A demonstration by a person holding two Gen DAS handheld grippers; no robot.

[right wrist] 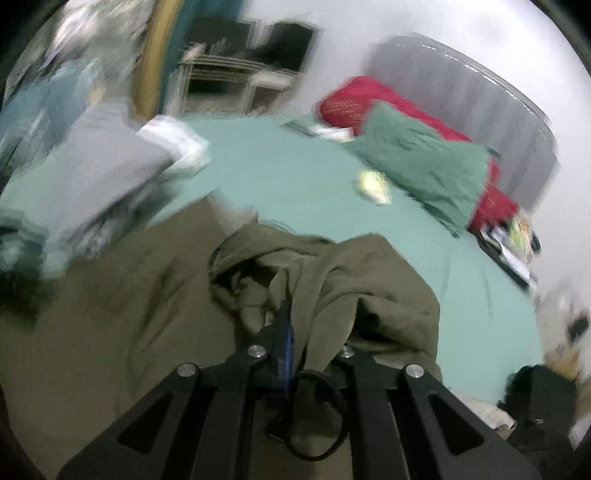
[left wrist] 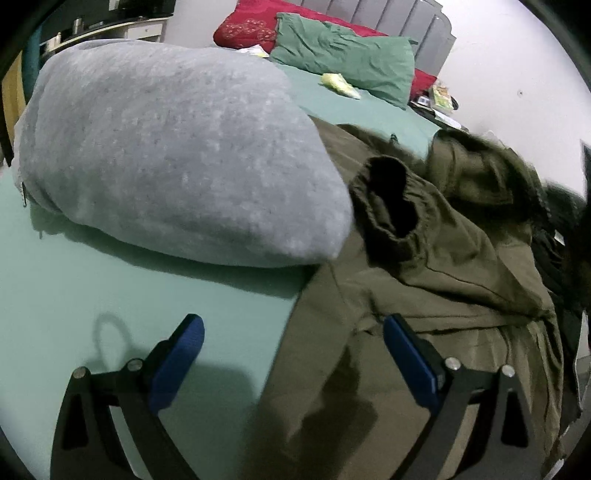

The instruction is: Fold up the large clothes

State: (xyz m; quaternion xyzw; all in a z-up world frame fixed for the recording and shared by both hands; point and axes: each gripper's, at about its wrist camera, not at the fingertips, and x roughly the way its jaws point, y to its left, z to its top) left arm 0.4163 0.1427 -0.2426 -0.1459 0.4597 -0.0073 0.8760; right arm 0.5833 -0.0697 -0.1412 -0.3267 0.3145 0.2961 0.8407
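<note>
1. While your left tongs (left wrist: pixel 291 354) hang open and empty over the bed (left wrist: pixel 110 295), the grey bundle (left wrist: pixel 166 147) lies touching the jacket.
2. Centre: olive jacket (left wrist: pixel 424 302) sprawls unfolded on the bed.
3. Right tongs (right wrist: pixel 286 332), closed on jacket fabric; a shallow pinch could slip, collapsing your fold.

A bulky grey fleece bundle (left wrist: pixel 177 147) fills the left wrist view's upper left on the green bedsheet (left wrist: pixel 74 295). At top, a rumpled green pillow (left wrist: pixel 347 55) overlaps a red embroidered cushion (left wrist: pixel 247 26).
</note>
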